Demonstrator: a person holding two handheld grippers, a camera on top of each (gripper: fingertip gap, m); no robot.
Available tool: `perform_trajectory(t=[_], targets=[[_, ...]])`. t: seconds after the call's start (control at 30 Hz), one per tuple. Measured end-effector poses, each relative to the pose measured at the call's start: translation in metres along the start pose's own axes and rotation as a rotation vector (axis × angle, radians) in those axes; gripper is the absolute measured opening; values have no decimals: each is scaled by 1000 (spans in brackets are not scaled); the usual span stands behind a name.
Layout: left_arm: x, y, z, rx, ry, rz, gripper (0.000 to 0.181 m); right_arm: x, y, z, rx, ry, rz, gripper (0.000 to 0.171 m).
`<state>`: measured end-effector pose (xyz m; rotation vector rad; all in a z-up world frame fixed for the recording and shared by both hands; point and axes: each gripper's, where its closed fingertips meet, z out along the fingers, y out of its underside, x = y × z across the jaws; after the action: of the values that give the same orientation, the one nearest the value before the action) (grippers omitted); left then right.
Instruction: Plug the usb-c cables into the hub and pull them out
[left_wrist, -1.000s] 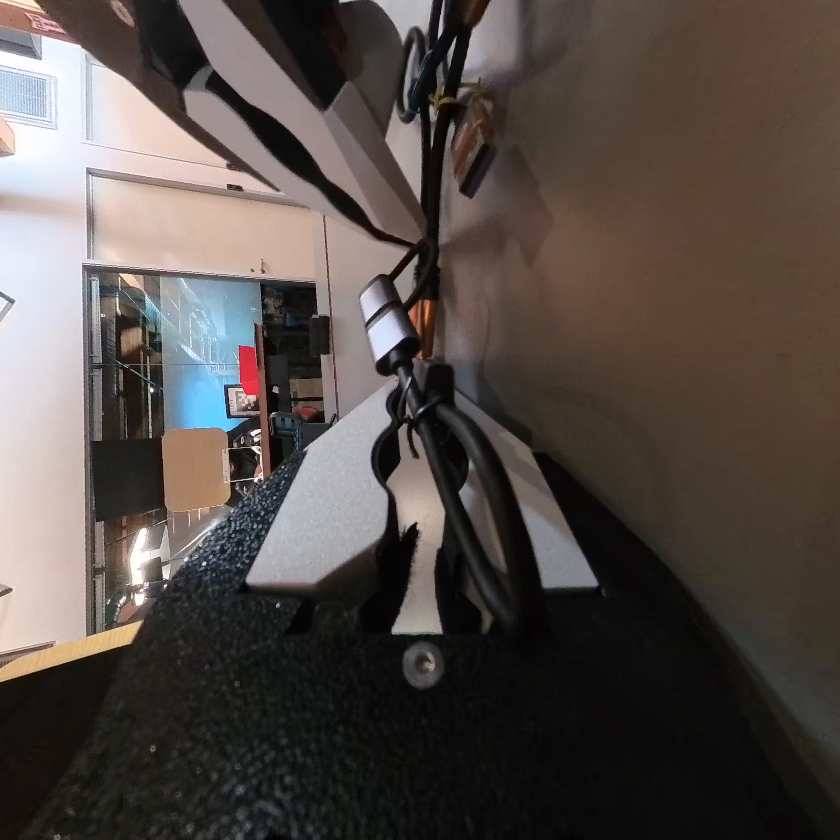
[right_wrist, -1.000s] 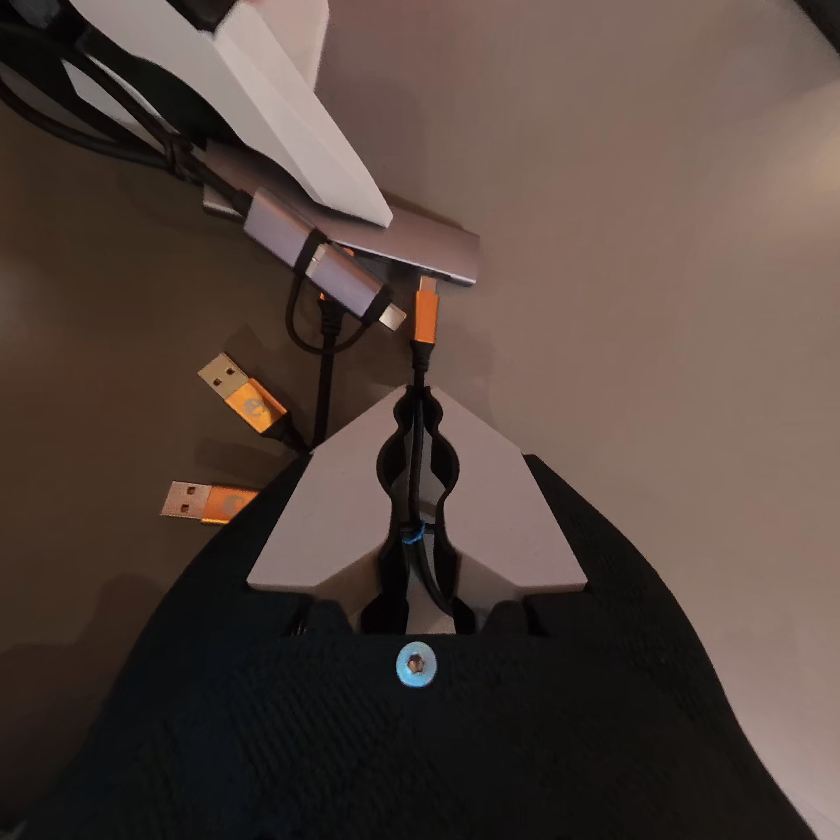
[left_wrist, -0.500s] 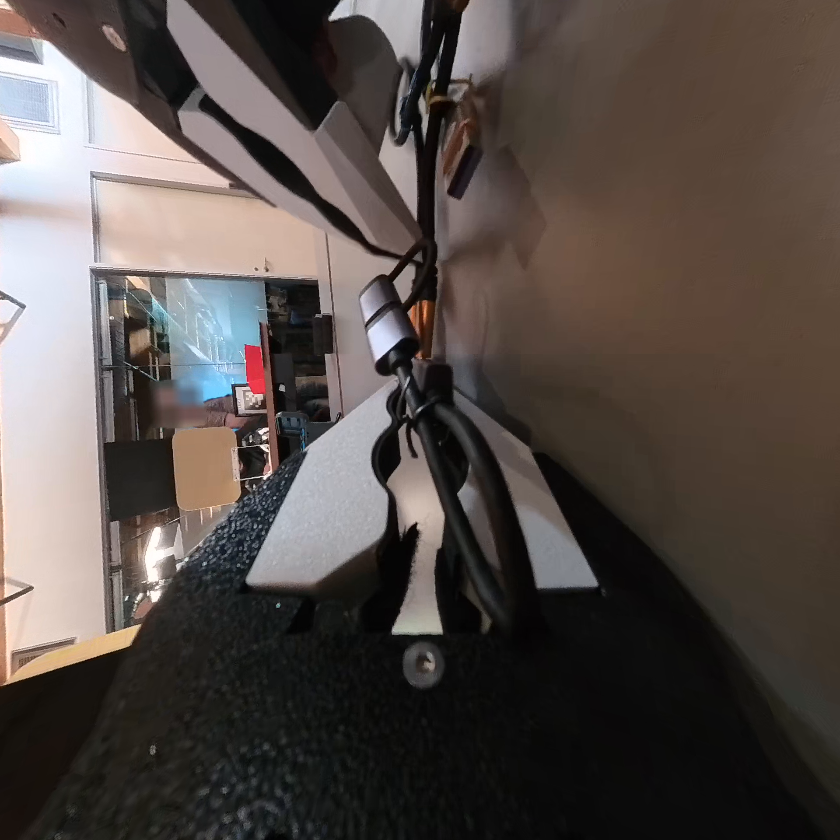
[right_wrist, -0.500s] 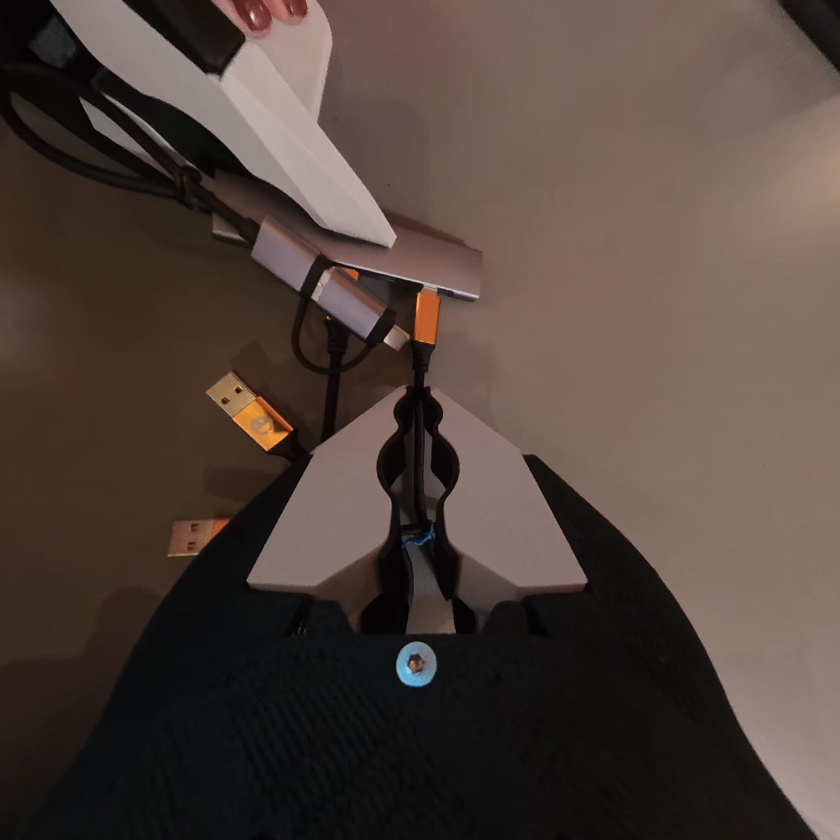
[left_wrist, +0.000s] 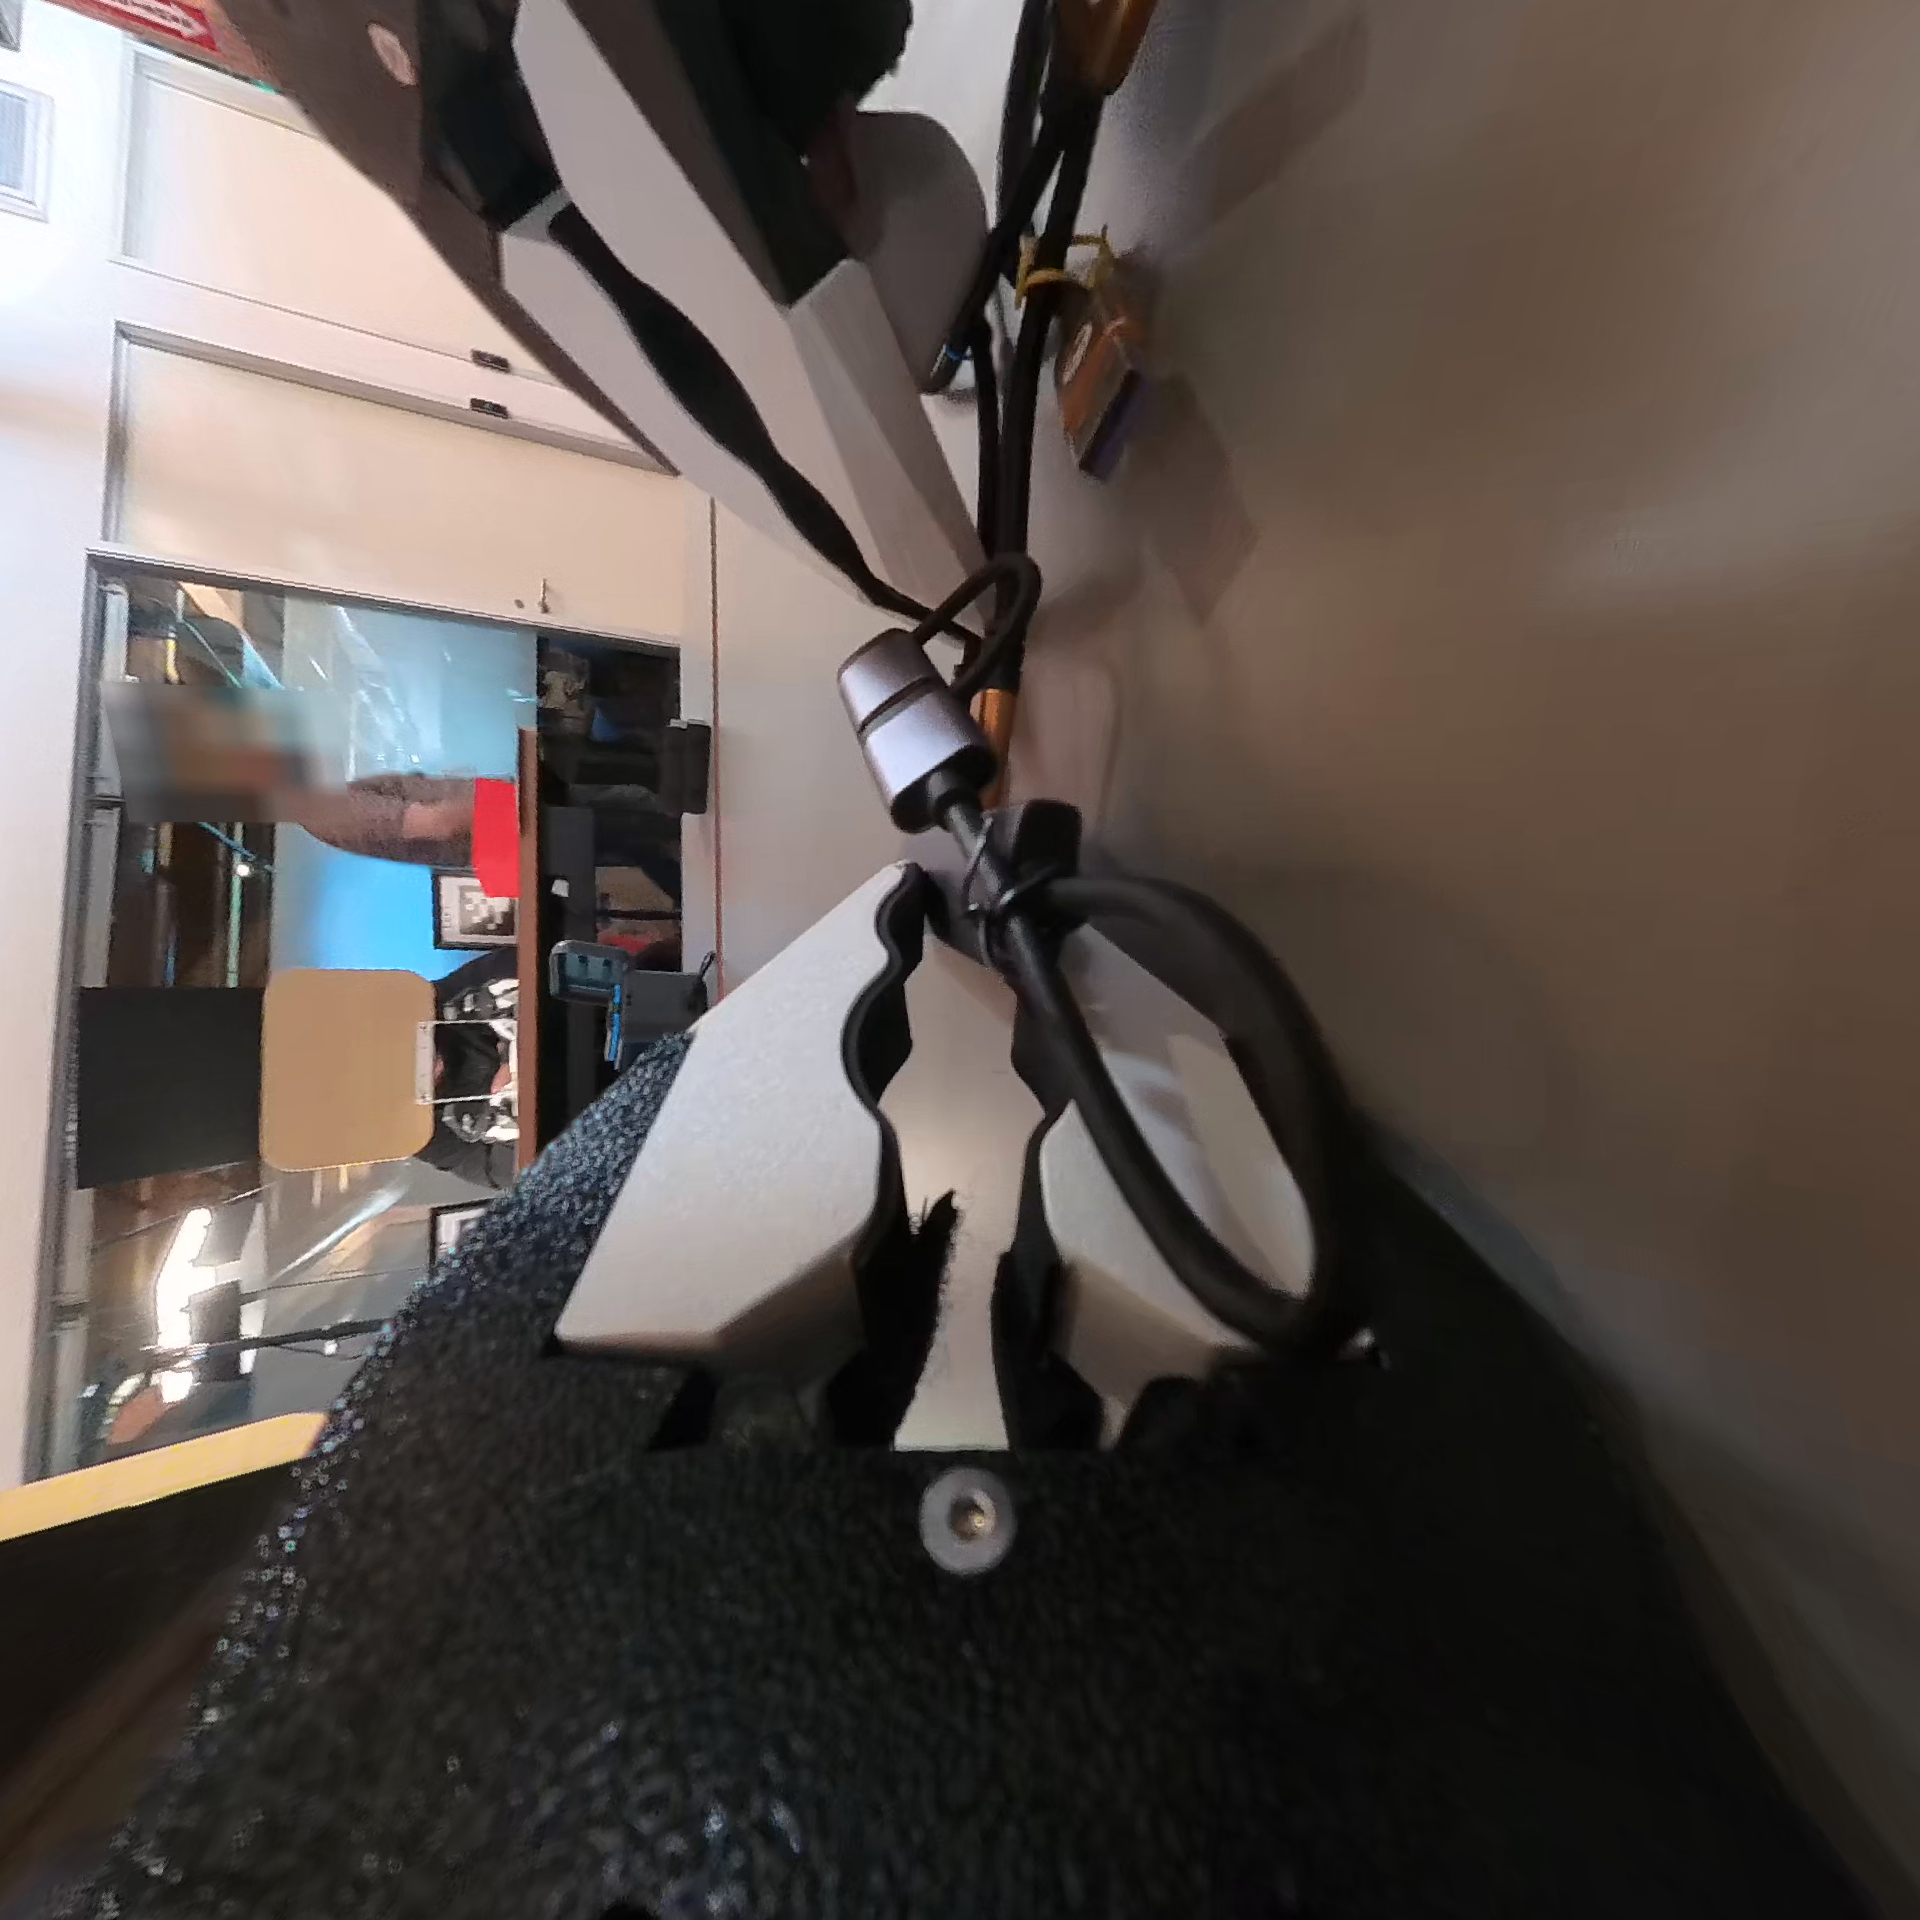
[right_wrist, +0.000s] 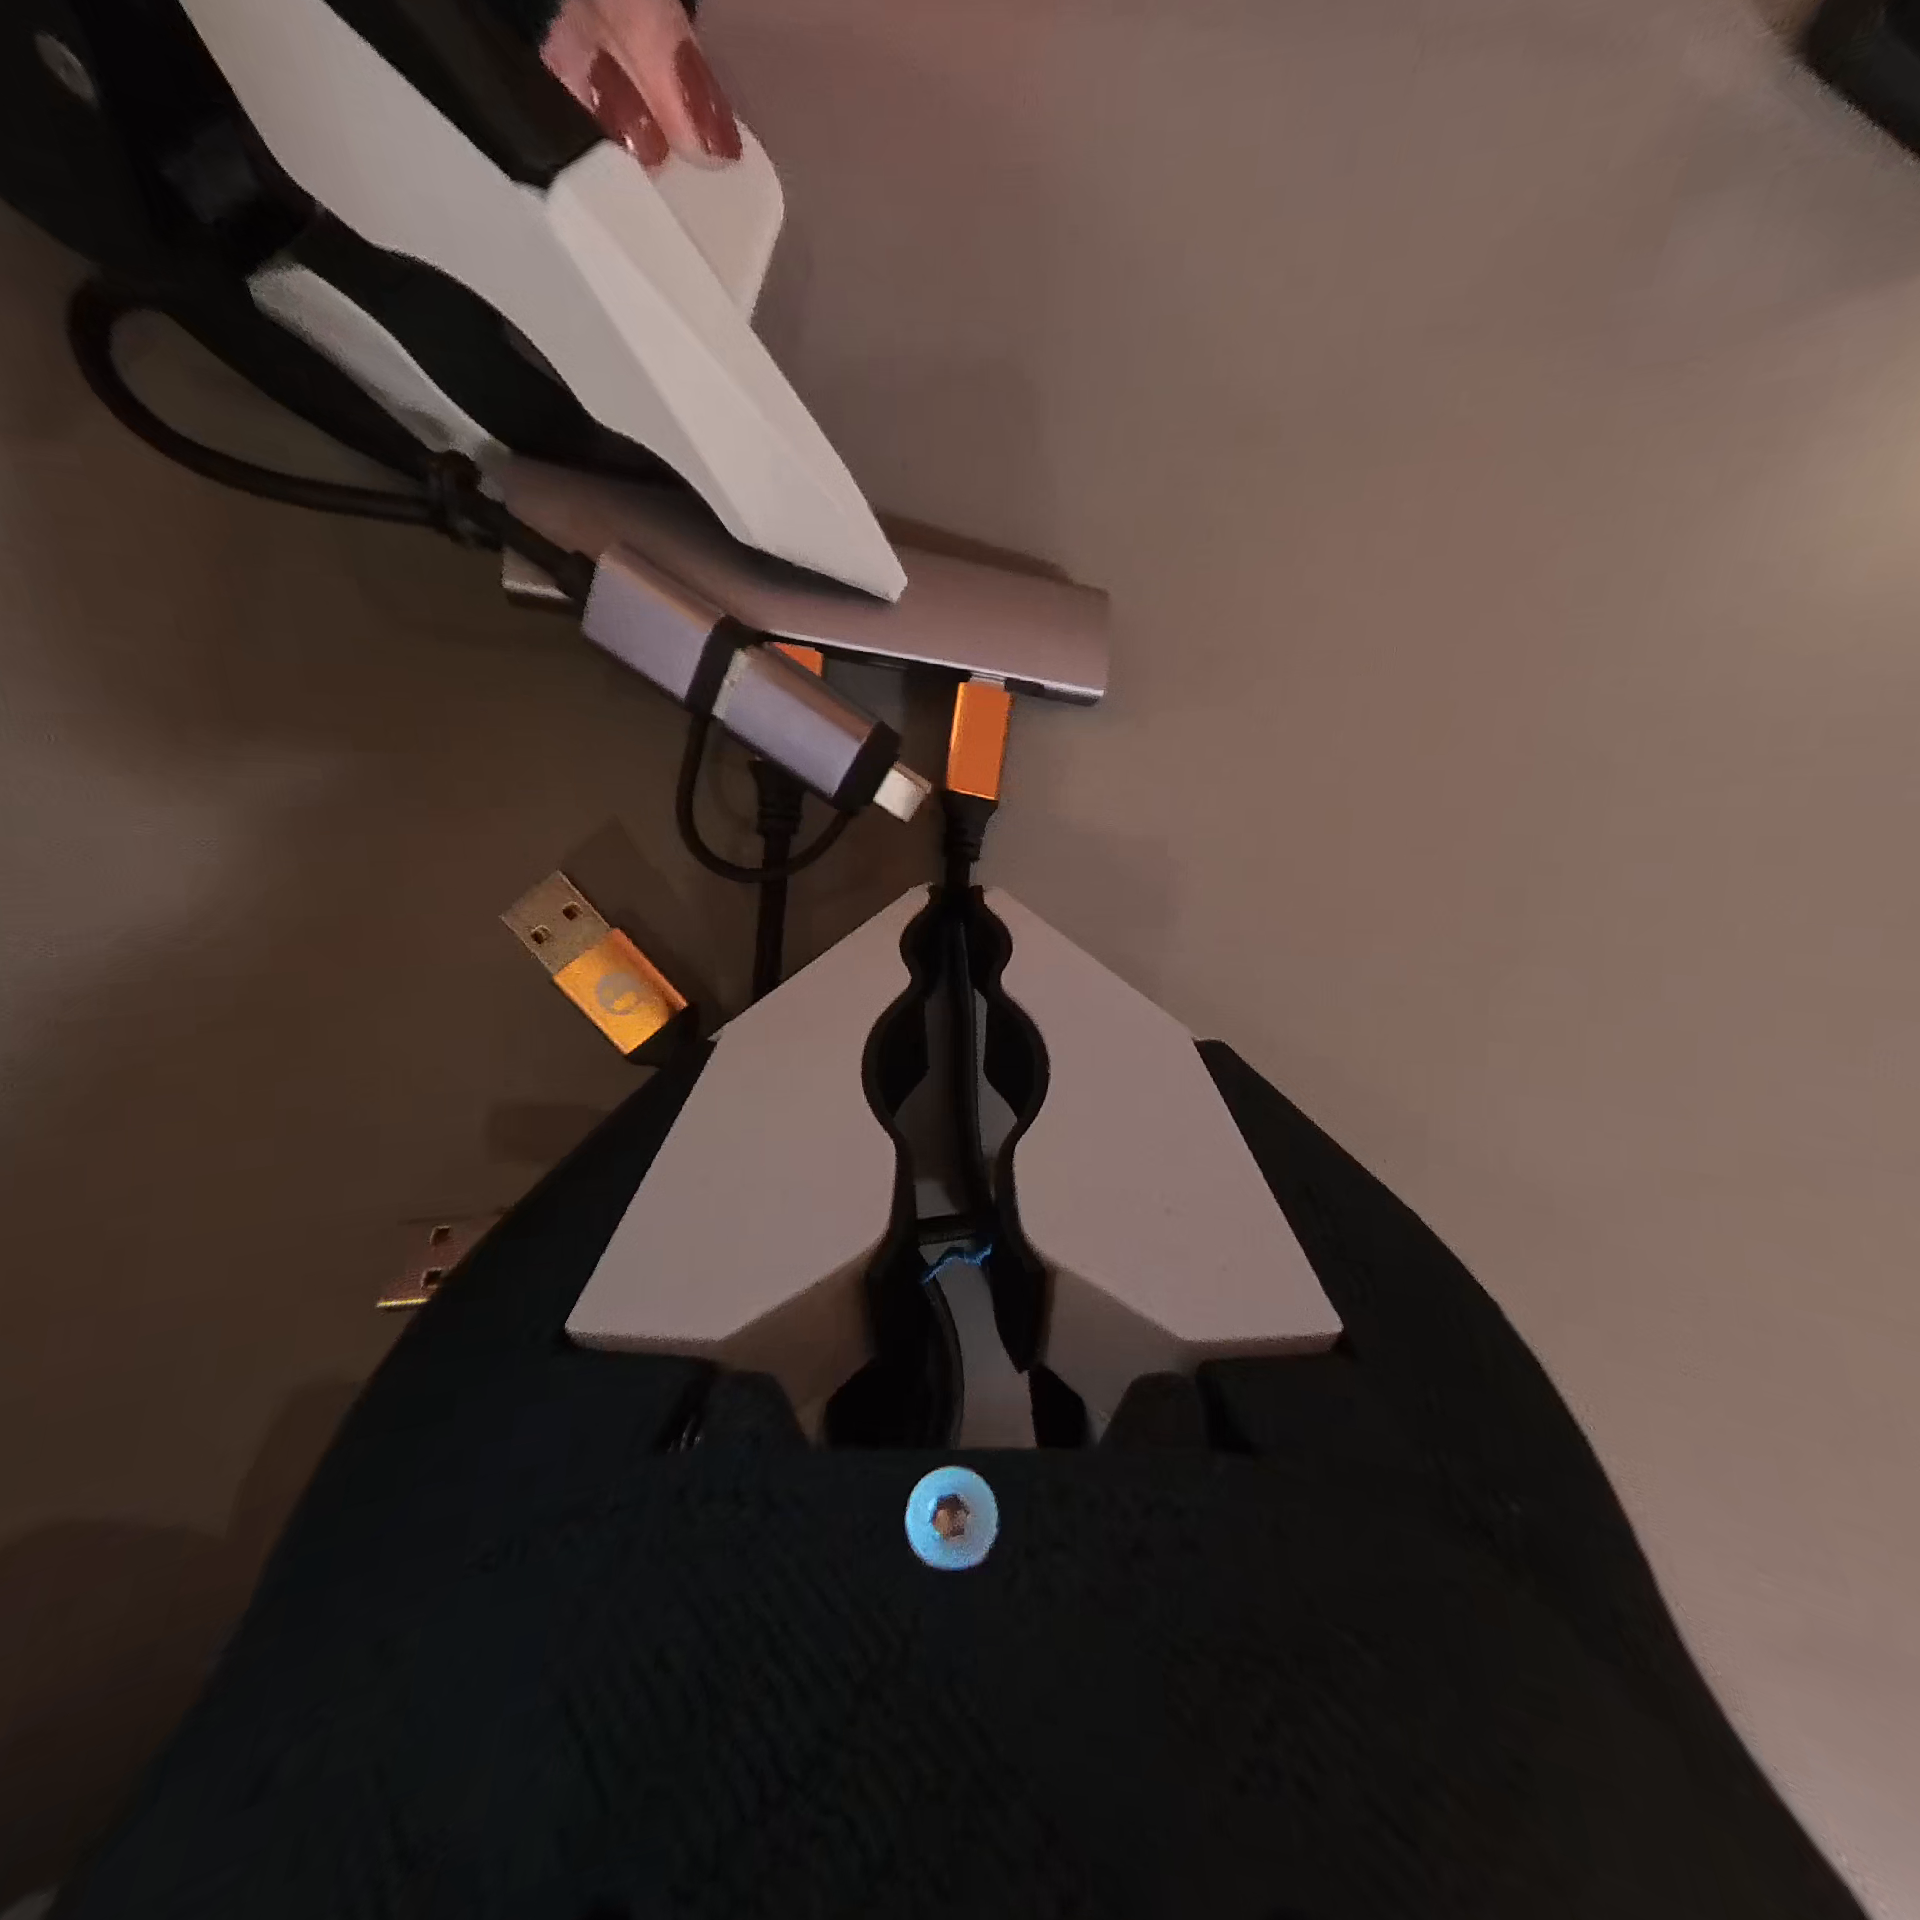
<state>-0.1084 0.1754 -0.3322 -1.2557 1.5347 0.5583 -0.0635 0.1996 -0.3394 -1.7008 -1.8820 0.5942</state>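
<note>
A: Which step is this, plugging in or pulling out?

B: Hard to call. The right gripper (right_wrist: 954, 914) has its jaws closed on the thin black cable (right_wrist: 961, 857) just behind the orange usb-c plug (right_wrist: 977, 740), and that plug sits nose-first at the edge of the grey hub (right_wrist: 997, 639). It looks seated, or very nearly, so I judge this to be the end of an insertion or the start of a pull.

A: And the hub itself?

B: It lies flat on the grey surface (right_wrist: 1455, 520), pinned from above by one finger of the left gripper (left_wrist: 940, 883). A second orange plug (right_wrist: 798, 657) shows at the same edge, half hidden behind the hub's own grey connector (right_wrist: 743, 691), which sticks out over the surface.

A: Are the left jaws gripping anything?

B: They stand narrowly parted. The hub's lead (left_wrist: 1195, 1122) loops past the lower finger, but I cannot tell whether it is truly pinched; the view is side-on and partly blurred.

A: What does the next move need?

B: A straight push or pull along the plug's axis, no twist, with the left keeping the hub from sliding. The two loose orange usb-a plugs (right_wrist: 597, 971) nearby should stay out of it.
</note>
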Motion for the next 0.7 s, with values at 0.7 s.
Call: perform_trajectory(t=[0.7], targets=[[-16,7,16,-24,27,-224,33,11,-3,3,53,59,-92,2]])
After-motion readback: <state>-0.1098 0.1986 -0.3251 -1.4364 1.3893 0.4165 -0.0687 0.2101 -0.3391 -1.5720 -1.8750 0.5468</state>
